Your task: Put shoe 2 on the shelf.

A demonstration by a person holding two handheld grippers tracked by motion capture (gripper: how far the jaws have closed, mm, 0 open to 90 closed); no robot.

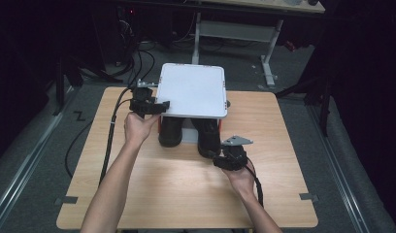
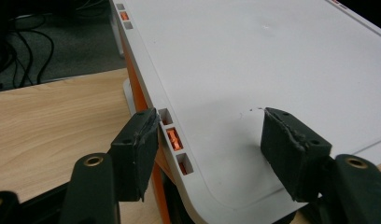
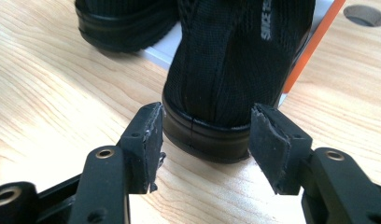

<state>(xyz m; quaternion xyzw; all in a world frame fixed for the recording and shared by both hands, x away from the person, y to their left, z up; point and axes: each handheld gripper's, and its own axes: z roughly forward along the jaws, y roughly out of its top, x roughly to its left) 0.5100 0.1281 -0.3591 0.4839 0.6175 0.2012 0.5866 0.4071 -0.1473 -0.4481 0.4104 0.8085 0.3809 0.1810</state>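
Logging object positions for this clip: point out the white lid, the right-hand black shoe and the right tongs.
white lid (image 1: pixel 193 90), high view, middle of its flat top.
right-hand black shoe (image 3: pixel 226 79), right gripper view, knit heel.
right tongs (image 3: pixel 205 147), right gripper view, midway between the tips.

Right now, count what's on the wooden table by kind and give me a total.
Black knit shoes: 2
White plastic box lid with orange trim: 1
Handheld black grippers: 2, left gripper at the lid's edge, right gripper at one shoe's heel
Total: 5
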